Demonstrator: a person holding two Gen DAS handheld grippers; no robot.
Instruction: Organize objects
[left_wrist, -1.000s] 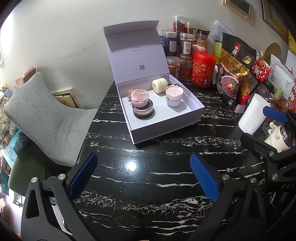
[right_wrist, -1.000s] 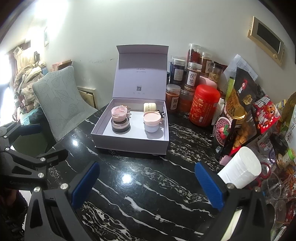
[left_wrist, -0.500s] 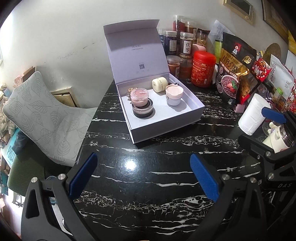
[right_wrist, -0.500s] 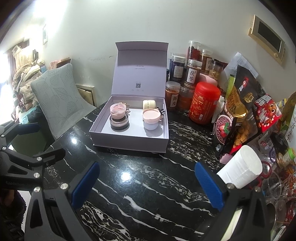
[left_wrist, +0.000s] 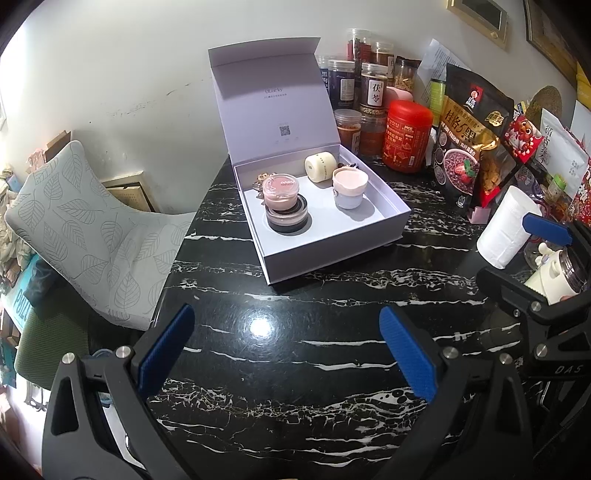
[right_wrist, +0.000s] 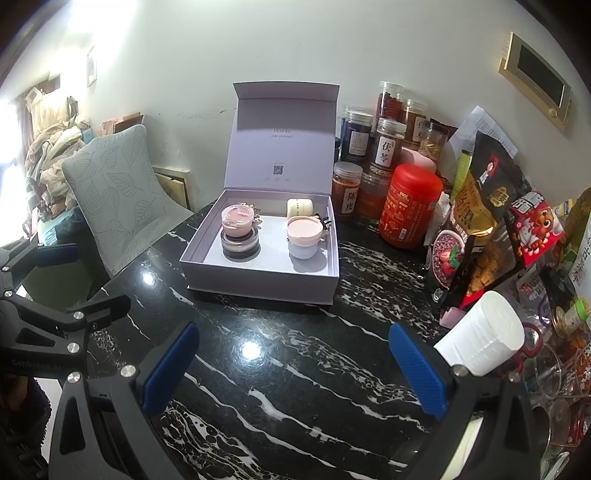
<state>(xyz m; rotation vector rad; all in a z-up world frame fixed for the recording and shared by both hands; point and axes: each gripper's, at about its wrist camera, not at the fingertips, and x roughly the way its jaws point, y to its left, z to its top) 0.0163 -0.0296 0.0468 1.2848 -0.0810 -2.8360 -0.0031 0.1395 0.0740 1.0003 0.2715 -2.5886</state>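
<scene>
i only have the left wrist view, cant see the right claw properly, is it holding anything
Observer: No. The right wrist view shows the right claw open, with only bare black table between its fingers.
Operator: ok whats past the paper roll on the right
Observer: Clear drinking glasses stand just right of the paper roll, close to the claw's right finger.
Operator: anything behind the pink lidded jar in the box
Observer: What looks like a black clip sits against the jar, by the right wall of the box.
</scene>
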